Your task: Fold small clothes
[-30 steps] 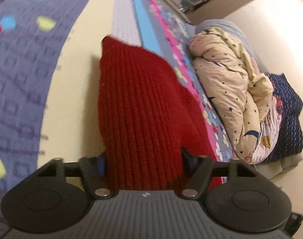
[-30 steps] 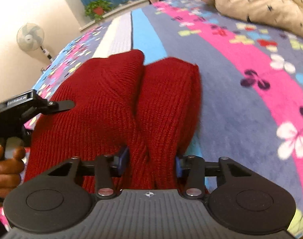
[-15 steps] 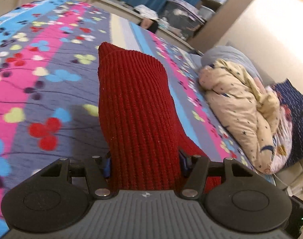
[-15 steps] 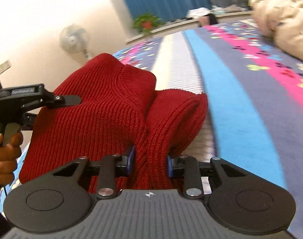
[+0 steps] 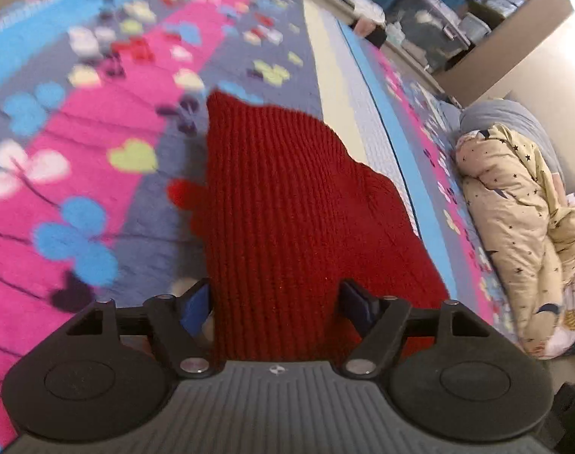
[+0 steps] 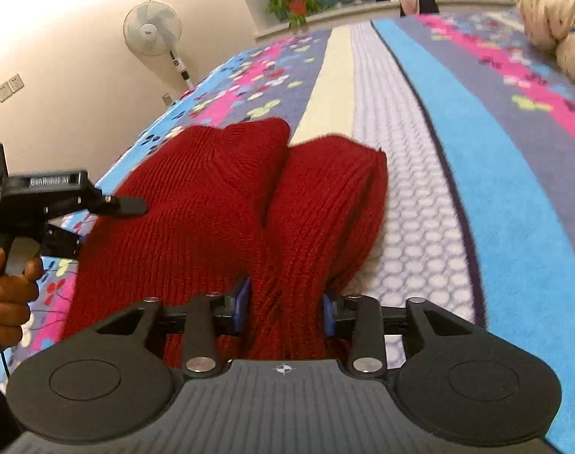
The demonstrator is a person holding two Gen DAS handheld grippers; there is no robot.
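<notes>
Our left tongs [image 5: 274, 299] have just been opening, yet their pads still pinch a wide fold of the red knit [image 5: 287, 208]; our right tongs [image 6: 285, 310], also just opening a little, pinch a bunched edge of it. The knit hangs between both, lifted over the bed [image 6: 457, 151]. We judge the fold goes best if we keep both grips level, lay the far edge down first, then release together.
</notes>
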